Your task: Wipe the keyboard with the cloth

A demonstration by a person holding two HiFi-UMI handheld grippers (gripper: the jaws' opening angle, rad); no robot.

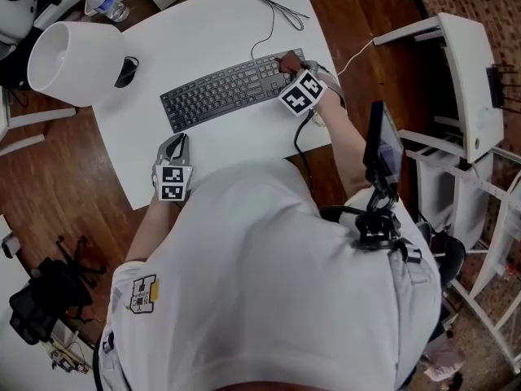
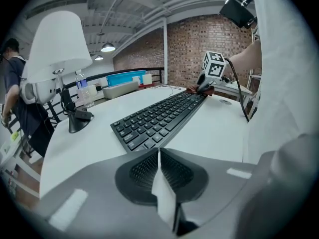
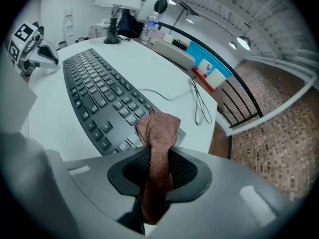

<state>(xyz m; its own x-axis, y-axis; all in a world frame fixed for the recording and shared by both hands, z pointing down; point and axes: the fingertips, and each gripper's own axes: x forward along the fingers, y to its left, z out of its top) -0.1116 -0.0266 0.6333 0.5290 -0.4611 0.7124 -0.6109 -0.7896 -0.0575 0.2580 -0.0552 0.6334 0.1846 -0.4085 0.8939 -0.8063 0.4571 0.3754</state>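
Apparently only partway through: brown cloth (image 3: 158, 128) clamped between the jaws of right gripper (image 3: 159, 156), its free end lying on the right end of the black keyboard (image 1: 232, 88), close to the table's right edge. No telling which keys already wiped; probably left to do, the long run toward the left end. Jaws of left gripper (image 2: 158, 156) pressed together, empty, by the near edge of the white table (image 1: 212, 149). At the far-left corner, lamp (image 1: 69, 59) and water bottle (image 1: 106, 6); near the far edge, thin cable (image 1: 277, 10). Wooden floor (image 1: 49, 177) around, brick wall (image 2: 199, 49) beyond.
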